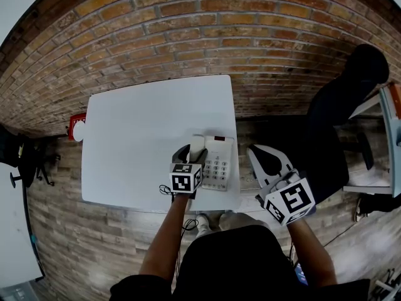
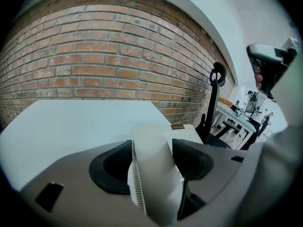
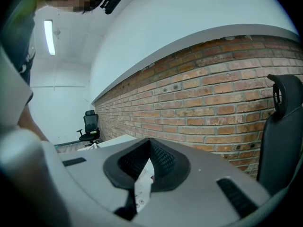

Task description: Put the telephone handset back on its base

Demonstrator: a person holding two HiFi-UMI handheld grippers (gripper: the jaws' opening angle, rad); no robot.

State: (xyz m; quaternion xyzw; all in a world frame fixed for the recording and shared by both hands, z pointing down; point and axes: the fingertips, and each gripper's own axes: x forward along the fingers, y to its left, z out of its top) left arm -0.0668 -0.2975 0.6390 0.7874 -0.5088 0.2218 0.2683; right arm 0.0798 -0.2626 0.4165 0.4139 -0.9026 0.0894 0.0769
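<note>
A white telephone base (image 1: 219, 163) with a grey keypad sits near the front right corner of the white table (image 1: 144, 143). My left gripper (image 1: 192, 153) is shut on the white handset (image 1: 197, 147), which lies along the base's left side. I cannot tell whether it rests in the cradle. In the left gripper view the handset (image 2: 154, 169) fills the gap between the dark pads of my left gripper (image 2: 152, 157). My right gripper (image 1: 258, 154) hangs off the table's right edge, beside the base, its jaws shut on nothing. In the right gripper view my right gripper (image 3: 148, 163) shows only a sliver of keypad below.
A brick wall runs behind the table. A black office chair (image 1: 341, 115) stands to the right, close to my right gripper, with another white desk (image 1: 393, 127) beyond it. A red object (image 1: 76, 125) sits at the table's left edge.
</note>
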